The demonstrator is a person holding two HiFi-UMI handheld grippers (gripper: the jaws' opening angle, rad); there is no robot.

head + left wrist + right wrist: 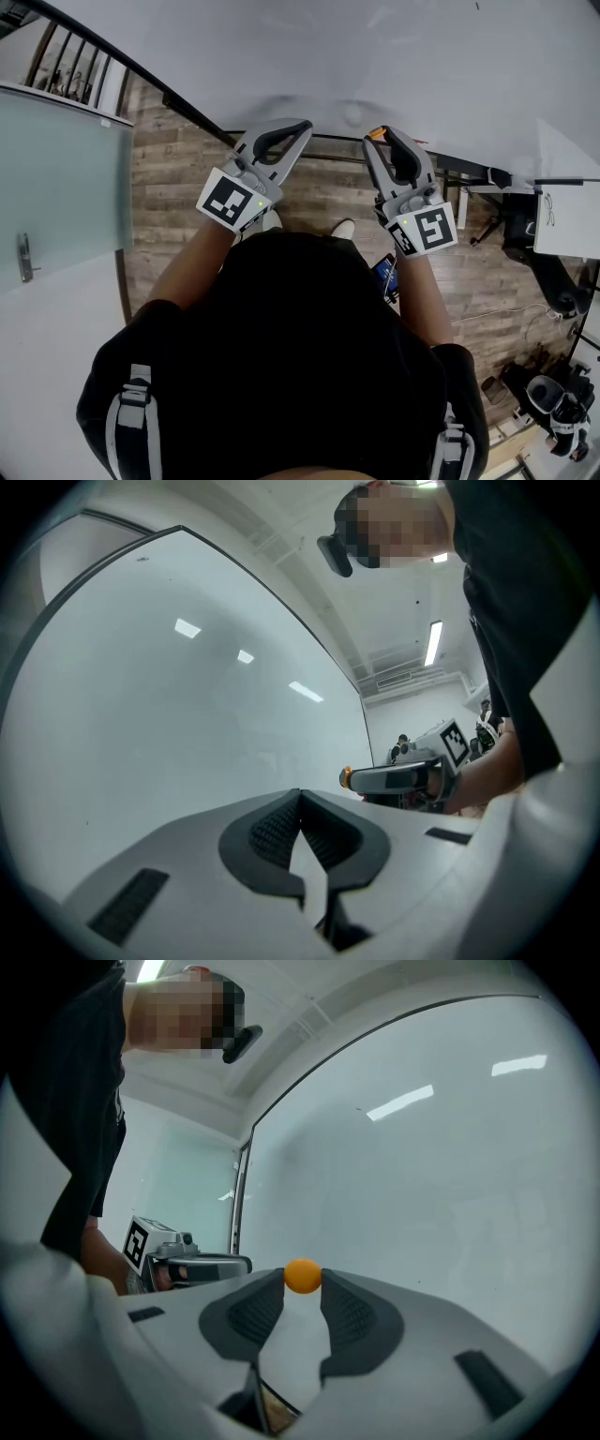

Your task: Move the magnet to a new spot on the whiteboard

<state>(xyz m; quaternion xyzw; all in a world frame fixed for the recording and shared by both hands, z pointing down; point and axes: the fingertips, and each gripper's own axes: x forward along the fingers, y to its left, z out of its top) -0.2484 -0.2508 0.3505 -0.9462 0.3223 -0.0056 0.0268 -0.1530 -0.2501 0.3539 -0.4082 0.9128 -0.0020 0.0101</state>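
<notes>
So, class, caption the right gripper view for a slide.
Right gripper holds the orange magnet at its jaw tips, facing the whiteboard.

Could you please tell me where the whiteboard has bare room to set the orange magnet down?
The whiteboard is bare wherever it shows. There is a broad stretch to the right of the magnet held in the right gripper, up to the dark frame, and another to the left of the left gripper. Only the strip between the two grippers is crowded.
</notes>
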